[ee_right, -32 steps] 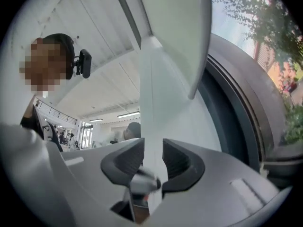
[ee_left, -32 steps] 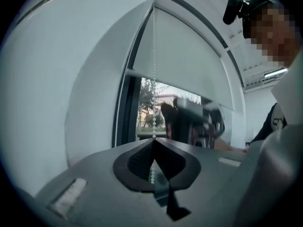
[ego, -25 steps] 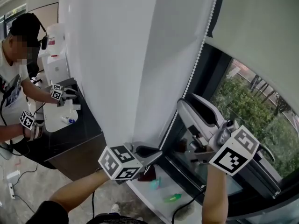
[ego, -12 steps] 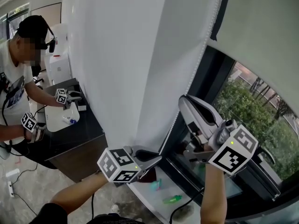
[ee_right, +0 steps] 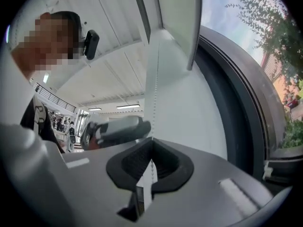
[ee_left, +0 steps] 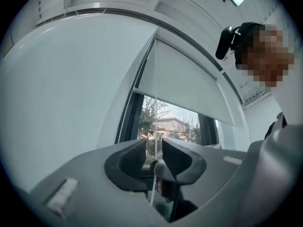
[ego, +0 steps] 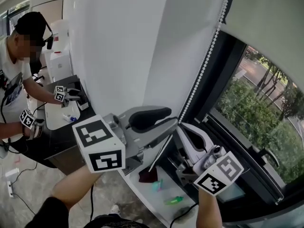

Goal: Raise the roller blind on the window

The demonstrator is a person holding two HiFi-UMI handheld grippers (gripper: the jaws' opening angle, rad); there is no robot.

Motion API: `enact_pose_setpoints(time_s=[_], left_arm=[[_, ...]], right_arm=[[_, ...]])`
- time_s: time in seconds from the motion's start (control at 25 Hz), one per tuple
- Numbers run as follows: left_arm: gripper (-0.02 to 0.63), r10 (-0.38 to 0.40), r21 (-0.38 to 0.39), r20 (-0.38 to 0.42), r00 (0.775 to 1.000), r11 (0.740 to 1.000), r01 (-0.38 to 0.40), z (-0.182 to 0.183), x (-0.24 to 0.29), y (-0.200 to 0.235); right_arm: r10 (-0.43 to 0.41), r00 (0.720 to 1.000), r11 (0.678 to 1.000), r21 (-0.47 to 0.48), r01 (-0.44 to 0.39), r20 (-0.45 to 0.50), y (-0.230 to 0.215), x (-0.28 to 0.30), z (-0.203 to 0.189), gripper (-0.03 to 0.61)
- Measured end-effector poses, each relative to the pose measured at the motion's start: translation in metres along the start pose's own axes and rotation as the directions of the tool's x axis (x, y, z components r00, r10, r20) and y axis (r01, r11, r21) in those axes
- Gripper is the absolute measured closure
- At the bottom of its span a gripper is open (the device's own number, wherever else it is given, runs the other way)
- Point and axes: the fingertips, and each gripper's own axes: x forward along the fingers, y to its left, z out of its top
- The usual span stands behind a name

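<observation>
The white roller blind (ego: 266,13) covers the top of the window. Its bead chain (ego: 204,61) hangs down along the dark frame. My left gripper (ego: 172,127) is raised at mid-height, and its jaws are opening. In the left gripper view the chain (ee_left: 155,93) runs through the gap of the left gripper (ee_left: 154,148) with neither pad touching it. Just below and to the right, my right gripper (ego: 184,132) is closing. In the right gripper view the right gripper (ee_right: 152,143) has its pads pressed together on the chain (ee_right: 156,79).
A white wall pillar (ego: 118,56) stands left of the window. On the white sill (ego: 142,194) below lie a dark red thing (ego: 148,175) and a green item (ego: 173,202). A person (ego: 19,80) works at a dark desk at far left. Trees show outside.
My left gripper has risen from near the sill and its jaws have parted. My right gripper has come down and shut on the chain. More window shows under the blind.
</observation>
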Motion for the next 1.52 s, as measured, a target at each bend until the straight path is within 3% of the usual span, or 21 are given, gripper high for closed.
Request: enact_pose_setpoints(time_s=[0.16,0.36,0.48,0.56,0.68,0.76,0.84,0.92,1.0,1.12,1.2,1.32,1.4,1.52], left_arm=[[0.502,-0.003,0.067,-0.043,0.999,0.998,0.006,0.006,0.017,-0.003],[0.503,-0.006,0.088,-0.089,0.996,0.996,0.014,-0.005,0.032,-0.001],[0.533,0.002,0.126,-0.097,0.995,0.992,0.010,-0.009,0.037,0.001],[0.589,0.012,0.159,-0.109,0.994,0.987,0.005,-0.010,0.038,-0.001],[0.594,0.031,0.149,-0.101,0.994,0.989,-0.016,-0.012,0.037,0.002],[0.594,0.053,0.154,-0.109,0.993,0.987,-0.035,-0.015,0.034,0.005],[0.592,0.059,0.159,-0.163,0.985,0.987,-0.033,-0.029,0.029,0.004],[0.592,0.063,0.138,-0.224,0.973,0.990,-0.032,-0.053,0.023,0.007],[0.592,0.068,0.098,-0.269,0.961,0.994,-0.043,-0.081,0.014,0.012],[0.592,0.085,0.090,-0.319,0.944,0.994,-0.059,-0.107,0.004,0.017],[0.592,0.086,0.110,-0.347,0.934,0.993,-0.050,-0.114,0.003,0.017],[0.592,0.068,0.116,-0.378,0.923,0.993,-0.026,-0.128,0.003,0.007],[0.592,0.055,0.107,-0.404,0.913,0.994,-0.013,-0.142,0.001,0.000],[0.592,0.043,0.078,-0.464,0.885,0.997,-0.008,-0.174,-0.005,-0.001]], right_arm=[[-0.001,0.991,1.000,0.028,0.004,-0.131,0.004,-0.009,-0.060,0.572],[-0.010,0.970,0.996,0.080,0.031,-0.244,0.008,-0.026,-0.129,0.572],[-0.012,0.960,0.996,0.085,0.037,-0.279,0.008,-0.030,-0.144,0.572],[-0.022,0.958,0.995,0.090,0.050,-0.286,0.003,-0.031,-0.144,0.572],[-0.039,0.953,0.994,0.086,0.068,-0.301,-0.007,-0.039,-0.144,0.569],[-0.037,0.956,0.988,0.133,0.079,-0.292,-0.013,-0.047,-0.135,0.566],[-0.015,0.977,0.969,0.239,0.068,-0.215,-0.020,-0.055,-0.107,0.563],[0.043,0.993,0.941,0.339,-0.003,-0.110,-0.025,-0.059,-0.068,0.541],[0.120,0.991,0.923,0.373,-0.092,-0.052,-0.022,-0.060,-0.036,0.514],[0.125,0.992,0.935,0.335,-0.116,-0.005,-0.024,-0.053,0.004,0.500],[0.051,0.998,0.956,0.286,-0.060,0.036,-0.035,-0.043,0.033,0.500],[-0.040,0.999,0.990,0.138,0.035,0.033,-0.038,-0.020,0.062,0.469],[-0.009,1.000,0.999,0.052,0.009,0.004,-0.023,-0.002,0.070,0.427],[0.058,0.998,0.998,-0.001,-0.058,-0.004,-0.002,0.018,0.081,0.418]])
